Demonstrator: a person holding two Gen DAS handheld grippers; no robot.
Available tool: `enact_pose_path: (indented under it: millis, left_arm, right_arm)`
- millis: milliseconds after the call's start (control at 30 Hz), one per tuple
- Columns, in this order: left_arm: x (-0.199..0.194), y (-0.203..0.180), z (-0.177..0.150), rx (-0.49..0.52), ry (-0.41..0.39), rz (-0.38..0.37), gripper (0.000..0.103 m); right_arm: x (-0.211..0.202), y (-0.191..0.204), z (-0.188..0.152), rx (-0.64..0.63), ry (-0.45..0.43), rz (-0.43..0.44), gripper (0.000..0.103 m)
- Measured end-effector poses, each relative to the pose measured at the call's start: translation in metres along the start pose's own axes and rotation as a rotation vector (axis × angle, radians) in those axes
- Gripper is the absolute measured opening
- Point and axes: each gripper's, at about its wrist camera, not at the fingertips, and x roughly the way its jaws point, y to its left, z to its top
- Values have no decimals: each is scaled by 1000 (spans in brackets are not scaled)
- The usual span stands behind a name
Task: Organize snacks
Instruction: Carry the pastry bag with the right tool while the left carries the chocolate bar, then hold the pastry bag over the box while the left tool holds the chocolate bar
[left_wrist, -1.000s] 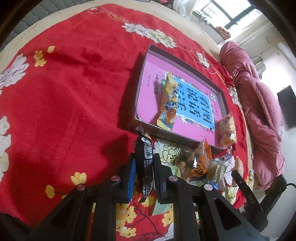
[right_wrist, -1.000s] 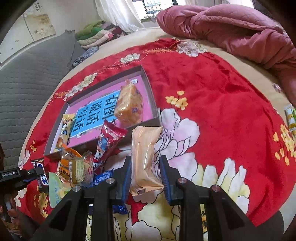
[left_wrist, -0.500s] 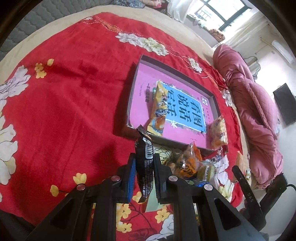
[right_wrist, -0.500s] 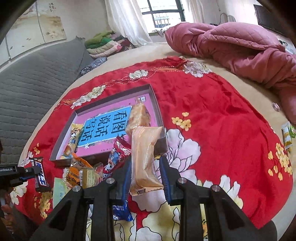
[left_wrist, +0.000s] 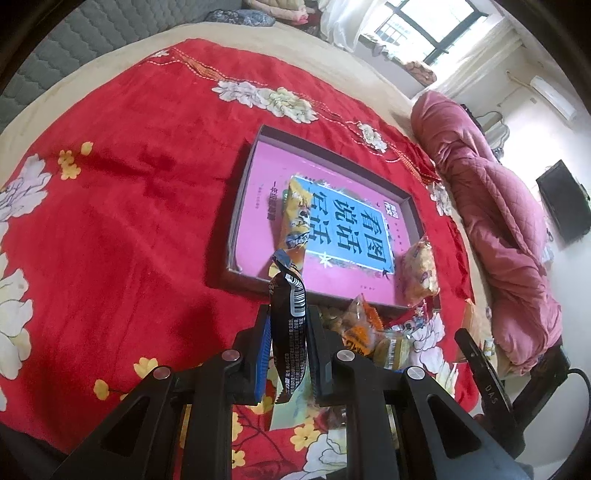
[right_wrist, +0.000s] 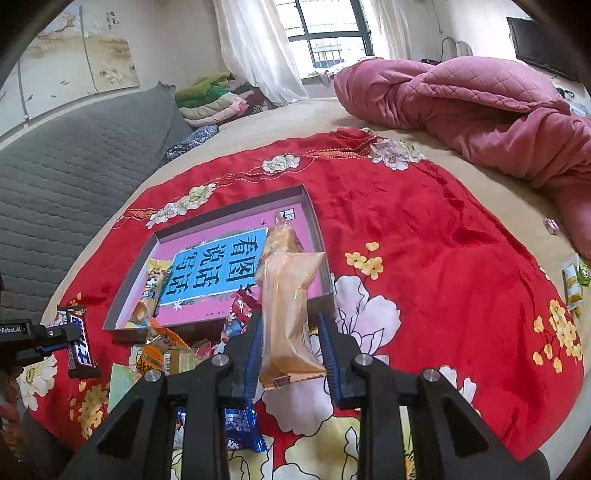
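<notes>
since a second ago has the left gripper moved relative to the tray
Yes. The left gripper, shut on the dark snack bar, has risen and pulled back: the tray looks smaller and sits higher in its view.

A bed (right_wrist: 295, 118) with a beige sheet carries a red floral blanket (right_wrist: 424, 229). A shallow box (right_wrist: 308, 199) sits on the blanket, loose snack packets (right_wrist: 162, 354) heaped at its six o'clock edge. A crumpled pink quilt (right_wrist: 480, 107) lies toward two o'clock.

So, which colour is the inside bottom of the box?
Pink, with a blue panel of dark characters on the box; clearest in the left wrist view.
</notes>
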Motion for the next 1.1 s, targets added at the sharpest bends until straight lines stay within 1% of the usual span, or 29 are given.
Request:
enact_pose_path:
  millis: [367,733,900,1100]
  left_arm:
    - [-3,-9,9,17,-29,-24,18]
    - [0,-21,20,41,-49,-28,18]
    - [3,-27,26,48,-57,-31,18]
    - [12,-34,29,49,-46,-40,18]
  right_arm:
    - [-2,12,5,-44,-45,29,30]
    - [9,38,13,-88,-48,104,30]
    - [14,48,15,-100,-51,122,30]
    - [21,50,17,-98,-47,129,30]
